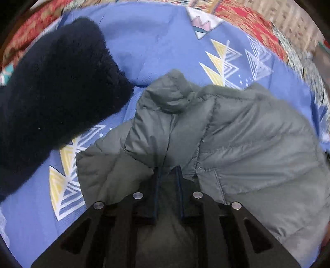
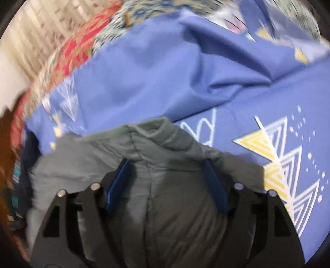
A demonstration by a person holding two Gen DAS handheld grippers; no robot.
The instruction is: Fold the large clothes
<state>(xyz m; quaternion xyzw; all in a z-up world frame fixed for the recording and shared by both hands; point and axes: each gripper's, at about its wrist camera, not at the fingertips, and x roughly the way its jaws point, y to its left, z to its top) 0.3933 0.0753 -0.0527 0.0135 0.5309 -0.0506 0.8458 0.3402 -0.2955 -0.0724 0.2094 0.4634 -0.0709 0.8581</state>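
We find the grey padded jacket (image 1: 237, 140) lying crumpled on the blue patterned bedsheet (image 1: 156, 41). Our left gripper (image 1: 168, 171) is nearly closed, pinching a jacket fold. Our right gripper (image 2: 168, 165) is spread wide over the jacket (image 2: 165, 206), gripping nothing. A dark fleece garment (image 1: 51, 92) lies far left.

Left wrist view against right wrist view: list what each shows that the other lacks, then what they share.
Only the left wrist view shows the dark fleece garment clearly, and the left gripper nearly closed on the grey puffer jacket. Only the right shows the right gripper spread wide around jacket fabric. Both show the jacket, blue patterned sheet and red blanket.
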